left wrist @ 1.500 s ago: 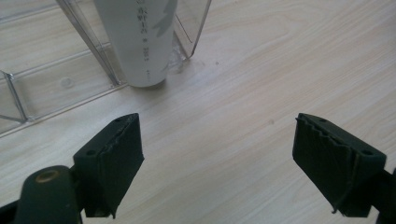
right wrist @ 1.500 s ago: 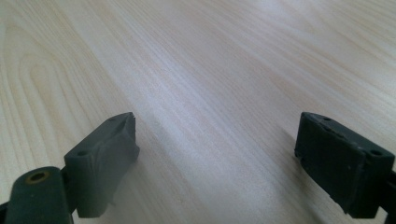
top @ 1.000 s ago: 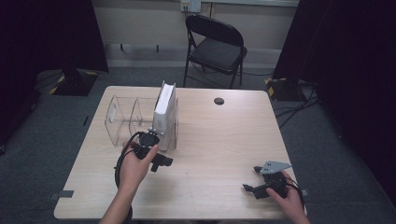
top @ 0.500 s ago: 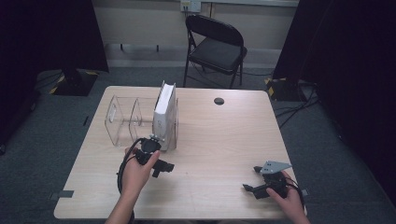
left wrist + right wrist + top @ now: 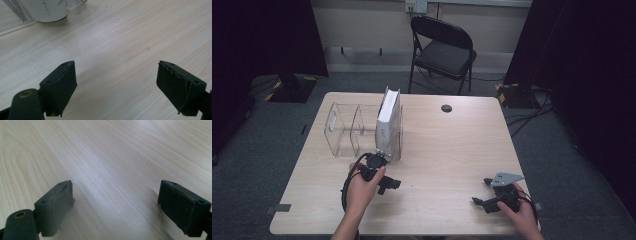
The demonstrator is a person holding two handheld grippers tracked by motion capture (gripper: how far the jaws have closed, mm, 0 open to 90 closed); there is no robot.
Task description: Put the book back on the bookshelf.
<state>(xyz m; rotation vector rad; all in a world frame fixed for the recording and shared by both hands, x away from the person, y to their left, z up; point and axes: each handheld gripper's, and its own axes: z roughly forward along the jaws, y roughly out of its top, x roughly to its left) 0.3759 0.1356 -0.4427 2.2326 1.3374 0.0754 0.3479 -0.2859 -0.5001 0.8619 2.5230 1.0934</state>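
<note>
A white binder point(image 5: 389, 122) stands upright in the right compartment of a clear acrylic file holder point(image 5: 343, 127) on the left half of the wooden table point(image 5: 447, 150). My left gripper point(image 5: 388, 184) is low over the table just in front of the binder, a hand around it. Its jaws are open, with bare wood between them point(image 5: 116, 67). The binder's bottom corner point(image 5: 46, 11) is visible at the top left of the left gripper view. My right gripper point(image 5: 480, 192) rests near the table's front right. It is open over bare wood point(image 5: 117, 185).
A small black round object point(image 5: 446, 108) lies on the far middle of the table. A black folding chair point(image 5: 443, 52) stands behind the table. Cables lie on the floor at the right point(image 5: 524, 115). The holder's left compartments are empty.
My left gripper has sunk toward the table and drawn slightly nearer the front edge, away from the binder. The right gripper has stayed where it was.
</note>
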